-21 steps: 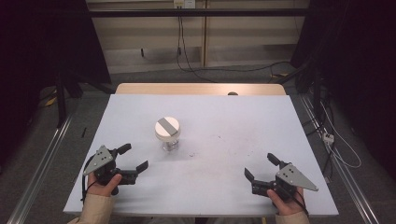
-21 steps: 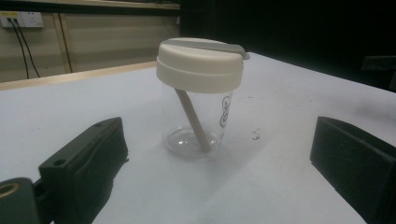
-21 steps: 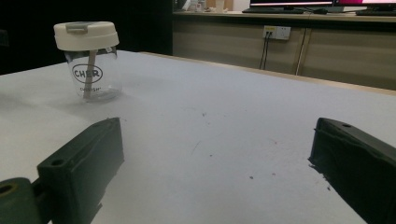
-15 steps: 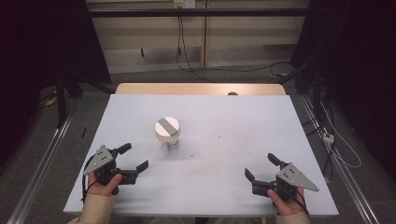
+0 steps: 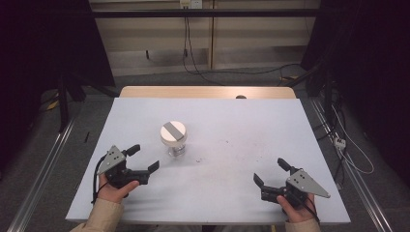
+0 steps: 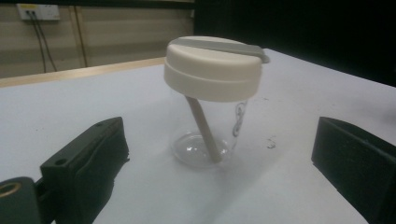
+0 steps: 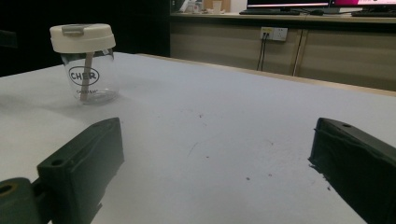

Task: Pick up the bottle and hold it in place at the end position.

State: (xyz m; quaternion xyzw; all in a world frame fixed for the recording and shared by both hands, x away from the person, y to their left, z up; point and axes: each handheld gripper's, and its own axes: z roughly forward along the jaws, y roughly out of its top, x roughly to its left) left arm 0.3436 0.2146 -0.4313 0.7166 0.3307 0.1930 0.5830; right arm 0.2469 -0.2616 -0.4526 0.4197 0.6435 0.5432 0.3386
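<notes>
Now lidded cup [image 5: 173,139] just ahead of spread left hand-held gripper [image 5: 144,158]; right hand-held gripper [image 5: 271,172] spread, well apart.

Dim, soft-focus frames; dark surroundings

clear glossy cup [image 6: 208,135], matt lid [image 6: 212,67]

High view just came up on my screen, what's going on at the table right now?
A person holds a two-jaw gripper in each hand near the front edge of the white table. Both the left gripper and right gripper are open and hold nothing. A clear cup with a cream lid and a straw inside stands upright left of centre, untouched. The left gripper is the closer one and points at it.
</notes>
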